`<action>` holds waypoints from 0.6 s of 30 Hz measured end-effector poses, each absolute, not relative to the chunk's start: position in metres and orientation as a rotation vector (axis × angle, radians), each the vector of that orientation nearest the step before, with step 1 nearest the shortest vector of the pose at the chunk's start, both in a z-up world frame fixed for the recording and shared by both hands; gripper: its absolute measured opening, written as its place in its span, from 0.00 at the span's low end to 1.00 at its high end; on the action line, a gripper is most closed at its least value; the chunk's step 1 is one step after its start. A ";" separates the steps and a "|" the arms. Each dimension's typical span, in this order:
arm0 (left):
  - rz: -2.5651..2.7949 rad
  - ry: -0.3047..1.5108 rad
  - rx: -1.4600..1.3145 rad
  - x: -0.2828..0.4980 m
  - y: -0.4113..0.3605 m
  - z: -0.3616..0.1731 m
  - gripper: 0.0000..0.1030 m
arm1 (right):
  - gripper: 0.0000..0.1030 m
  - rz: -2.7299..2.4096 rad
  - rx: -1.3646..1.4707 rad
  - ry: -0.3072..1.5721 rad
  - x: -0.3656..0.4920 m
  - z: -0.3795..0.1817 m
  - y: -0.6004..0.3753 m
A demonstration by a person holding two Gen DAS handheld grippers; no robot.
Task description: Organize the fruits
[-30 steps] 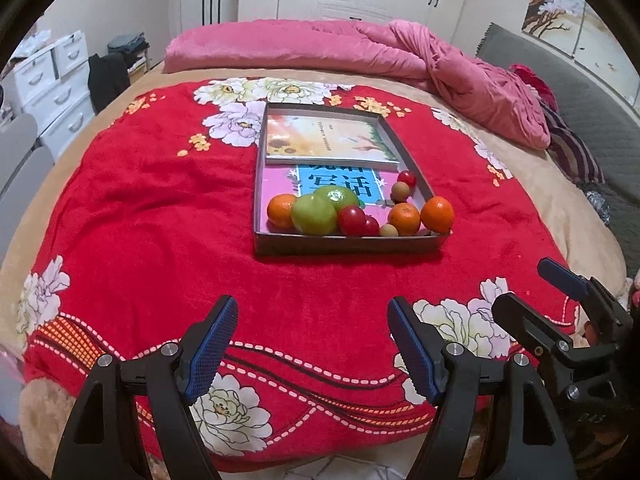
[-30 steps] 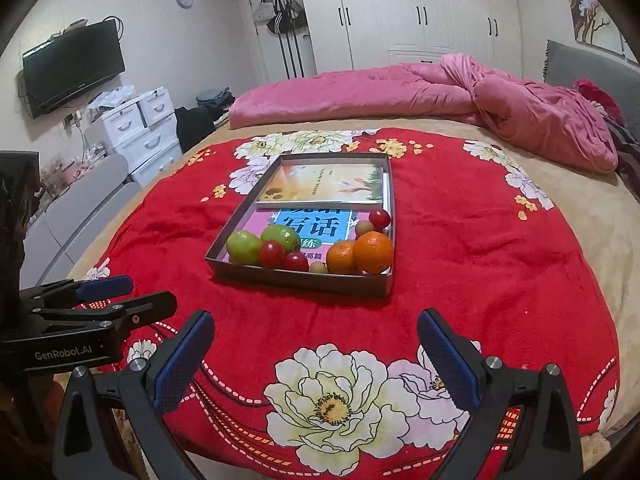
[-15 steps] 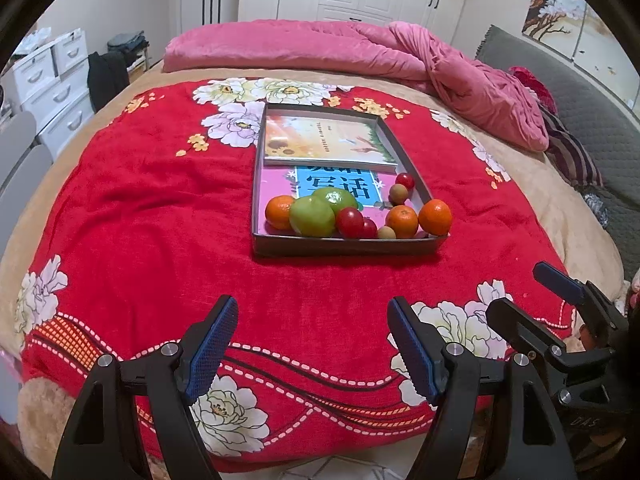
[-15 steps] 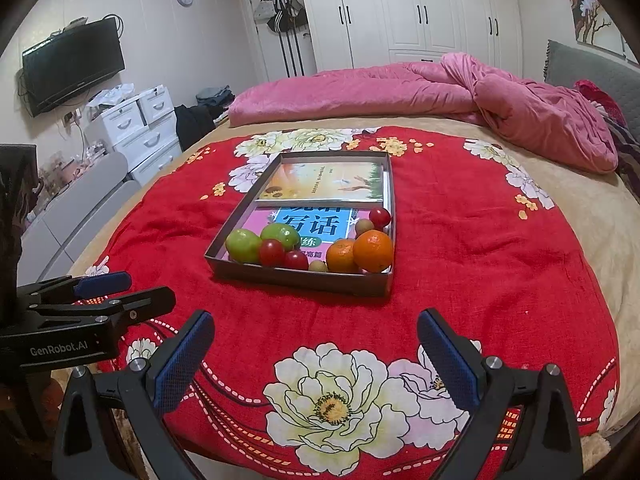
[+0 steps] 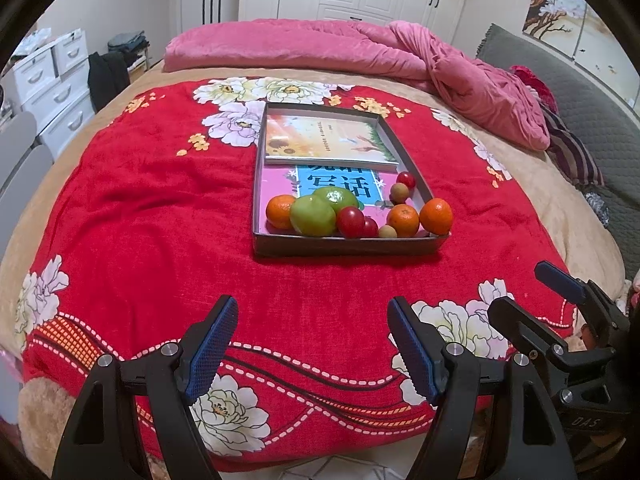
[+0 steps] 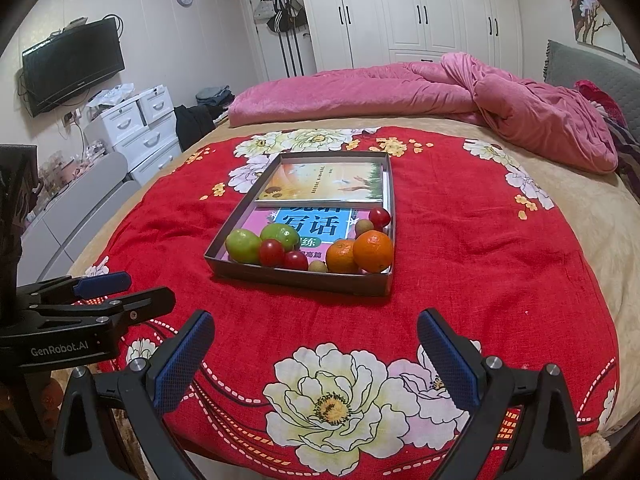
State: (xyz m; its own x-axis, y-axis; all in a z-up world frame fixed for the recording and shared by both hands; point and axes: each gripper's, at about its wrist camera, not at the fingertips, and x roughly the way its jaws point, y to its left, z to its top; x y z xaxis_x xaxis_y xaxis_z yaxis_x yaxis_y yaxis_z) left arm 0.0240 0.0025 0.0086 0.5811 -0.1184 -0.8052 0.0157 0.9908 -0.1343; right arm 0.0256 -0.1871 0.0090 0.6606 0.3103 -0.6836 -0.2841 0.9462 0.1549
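Three oranges (image 5: pixel 403 220), two green apples (image 5: pixel 312 215).

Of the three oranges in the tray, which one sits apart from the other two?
The orange at the tray's left end, touching the green apple. The other two oranges sit side by side at the right corner.

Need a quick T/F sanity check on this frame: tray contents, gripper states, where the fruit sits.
1. Both grippers are open and hold nothing. True: left gripper, right gripper.
2. The fruit lies loose on the red blanket. False: it all sits inside the tray, on the blanket.
3. Two green fruits are in the tray. True.
4. The fruit is bunched at the tray's far end. False: it crowds the near end; a book fills the far end.
5. The left gripper touches the tray. False: it is short of the tray, over the blanket.
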 end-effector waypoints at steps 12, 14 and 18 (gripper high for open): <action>-0.072 0.943 -0.119 0.024 0.003 0.010 0.76 | 0.99 0.334 0.034 0.775 0.026 0.010 -0.188; -0.069 0.944 -0.118 0.023 0.004 0.010 0.76 | 0.99 0.333 0.033 0.775 0.026 0.010 -0.188; -0.068 0.943 -0.119 0.023 0.005 0.011 0.76 | 0.99 0.334 0.034 0.775 0.026 0.010 -0.188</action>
